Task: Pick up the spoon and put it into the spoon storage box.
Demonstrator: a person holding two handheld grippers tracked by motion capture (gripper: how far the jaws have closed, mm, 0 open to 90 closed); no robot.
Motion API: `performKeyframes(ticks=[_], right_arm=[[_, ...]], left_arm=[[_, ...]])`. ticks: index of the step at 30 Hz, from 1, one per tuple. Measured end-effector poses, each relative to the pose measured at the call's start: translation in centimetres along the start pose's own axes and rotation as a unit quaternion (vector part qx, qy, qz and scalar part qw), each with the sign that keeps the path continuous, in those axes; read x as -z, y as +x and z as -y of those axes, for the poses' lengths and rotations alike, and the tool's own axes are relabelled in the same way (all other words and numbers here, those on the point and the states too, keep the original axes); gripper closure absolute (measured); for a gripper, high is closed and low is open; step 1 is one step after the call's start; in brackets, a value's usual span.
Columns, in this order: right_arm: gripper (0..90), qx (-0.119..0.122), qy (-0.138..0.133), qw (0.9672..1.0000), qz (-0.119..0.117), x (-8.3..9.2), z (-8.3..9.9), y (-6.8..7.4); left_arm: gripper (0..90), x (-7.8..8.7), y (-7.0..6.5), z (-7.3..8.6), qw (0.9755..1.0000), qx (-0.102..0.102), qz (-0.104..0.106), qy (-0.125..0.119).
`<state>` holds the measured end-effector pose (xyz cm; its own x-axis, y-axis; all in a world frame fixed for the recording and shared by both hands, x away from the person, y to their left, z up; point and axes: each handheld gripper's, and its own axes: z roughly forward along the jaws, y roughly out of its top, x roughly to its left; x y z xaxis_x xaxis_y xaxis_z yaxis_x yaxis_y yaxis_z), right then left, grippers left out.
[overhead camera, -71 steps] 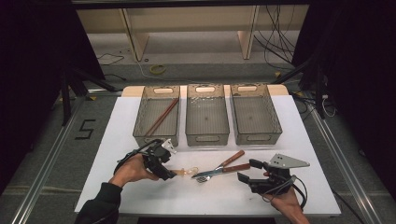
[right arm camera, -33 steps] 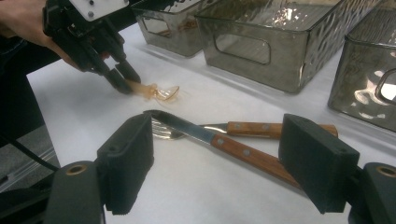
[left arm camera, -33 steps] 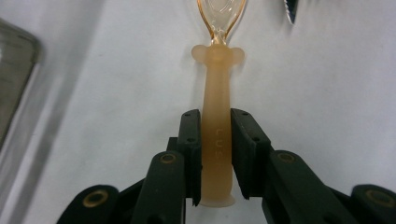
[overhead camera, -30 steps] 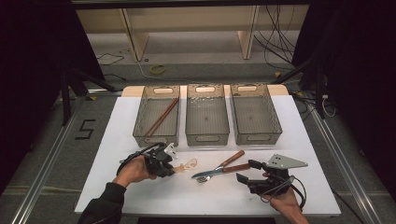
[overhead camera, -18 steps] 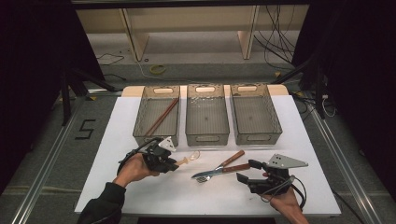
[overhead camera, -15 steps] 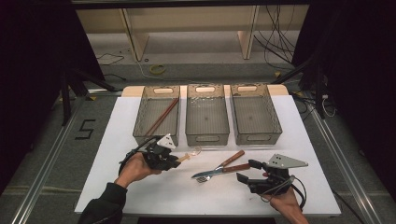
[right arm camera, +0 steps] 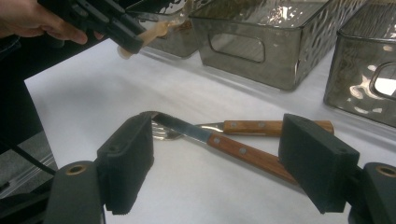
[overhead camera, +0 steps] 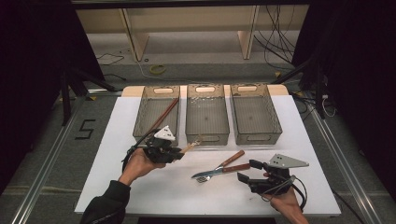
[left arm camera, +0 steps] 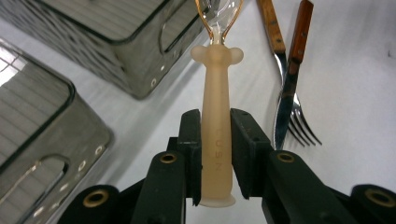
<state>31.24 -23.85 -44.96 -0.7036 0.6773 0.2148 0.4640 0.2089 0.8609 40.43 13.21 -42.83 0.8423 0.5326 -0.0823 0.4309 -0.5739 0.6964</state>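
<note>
Left bin (overhead camera: 156, 113): brown sticks | other bins (overhead camera: 207, 112): empty | left gripper (left arm camera: 215, 140): pinches spoon (left arm camera: 215, 116), bowl cropped | right gripper (right arm camera: 224, 163): spread

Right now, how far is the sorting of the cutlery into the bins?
Done: brown chopsticks lie in the left bin. In hand: the left gripper holds a pale-handled spoon lifted near the middle bin. Left: knife and fork lie on the table before the open right gripper.
</note>
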Motion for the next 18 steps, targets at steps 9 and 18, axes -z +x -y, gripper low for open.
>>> performKeyframes(ticks=[9,18], right_arm=[[27.2,0.0,0.0,1.0,0.0,-0.1,0.0,0.0],[27.2,-0.001,0.0,1.0,-0.003,-0.1,0.0,-0.1]], left_arm=[[74.5,-0.2,0.7,-2.1,0.9997,0.007,0.001,-0.024],[74.5,-0.4,1.5,-4.9,0.9987,0.009,-0.004,-0.05]])
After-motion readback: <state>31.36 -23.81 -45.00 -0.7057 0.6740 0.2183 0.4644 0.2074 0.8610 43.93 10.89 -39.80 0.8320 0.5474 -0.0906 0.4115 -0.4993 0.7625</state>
